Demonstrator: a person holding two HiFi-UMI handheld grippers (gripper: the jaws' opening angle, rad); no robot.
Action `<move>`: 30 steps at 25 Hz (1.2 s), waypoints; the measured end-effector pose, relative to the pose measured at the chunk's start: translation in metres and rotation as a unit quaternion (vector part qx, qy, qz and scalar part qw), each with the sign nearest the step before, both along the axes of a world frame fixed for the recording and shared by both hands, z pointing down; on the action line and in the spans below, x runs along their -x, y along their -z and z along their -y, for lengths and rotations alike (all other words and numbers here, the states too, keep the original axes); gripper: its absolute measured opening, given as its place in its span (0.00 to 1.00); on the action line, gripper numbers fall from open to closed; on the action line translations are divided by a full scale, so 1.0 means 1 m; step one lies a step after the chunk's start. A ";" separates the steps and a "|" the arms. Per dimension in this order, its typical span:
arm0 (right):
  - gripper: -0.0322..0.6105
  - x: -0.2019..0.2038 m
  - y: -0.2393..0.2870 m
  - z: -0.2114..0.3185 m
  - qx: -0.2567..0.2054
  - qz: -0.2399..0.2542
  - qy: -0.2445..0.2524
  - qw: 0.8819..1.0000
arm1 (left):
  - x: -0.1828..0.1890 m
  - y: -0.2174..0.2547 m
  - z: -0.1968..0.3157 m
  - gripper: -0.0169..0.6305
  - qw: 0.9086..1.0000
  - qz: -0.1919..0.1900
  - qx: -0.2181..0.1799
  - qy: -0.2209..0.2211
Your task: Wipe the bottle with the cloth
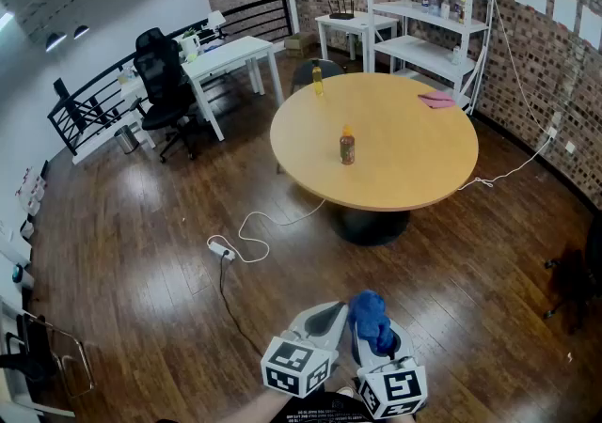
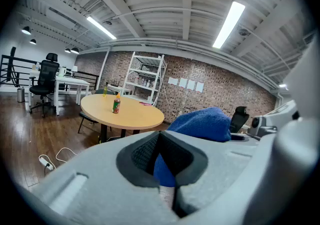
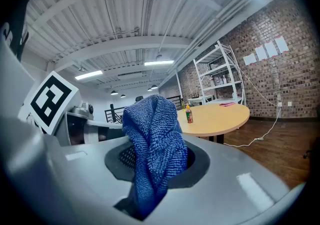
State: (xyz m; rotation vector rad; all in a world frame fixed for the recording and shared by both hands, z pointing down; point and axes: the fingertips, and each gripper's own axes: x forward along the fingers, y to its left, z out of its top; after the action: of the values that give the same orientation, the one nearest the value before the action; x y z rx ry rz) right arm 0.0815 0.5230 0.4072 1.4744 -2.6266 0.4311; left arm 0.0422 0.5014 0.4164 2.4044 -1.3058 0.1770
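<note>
Nearest, the right gripper (image 3: 152, 169) was clamped on a blue terry cloth (image 3: 150, 134), which stood bunched up out of its jaws. Just beside it, the left gripper (image 2: 167, 169) had its jaws closed on nothing. Well beyond both, the bottle (image 1: 347, 146) stood upright near the middle of the round table (image 1: 414, 144). It was small, with an orange cap and a red-and-green label.
</note>
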 end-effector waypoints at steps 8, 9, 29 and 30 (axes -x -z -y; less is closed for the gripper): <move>0.20 0.016 -0.012 0.073 0.000 -0.011 0.006 1.000 | 0.021 -0.014 0.080 0.03 1.000 -0.015 0.003 0.009; 0.20 0.019 -0.014 0.085 0.000 -0.013 0.005 1.000 | 0.025 -0.014 0.094 0.03 1.000 -0.018 0.003 0.010; 0.20 0.078 0.002 0.333 0.016 -0.029 -0.046 0.998 | 0.078 0.002 0.334 0.03 0.997 -0.043 0.017 -0.057; 0.20 0.080 0.001 0.340 0.016 -0.029 -0.050 0.998 | 0.081 0.001 0.340 0.03 0.997 -0.045 0.016 -0.060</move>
State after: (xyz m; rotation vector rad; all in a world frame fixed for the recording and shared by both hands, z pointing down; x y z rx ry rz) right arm 0.0011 0.1830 0.4065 1.5876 -2.4990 0.4302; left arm -0.0393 0.1610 0.4154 2.4357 -1.1103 0.1195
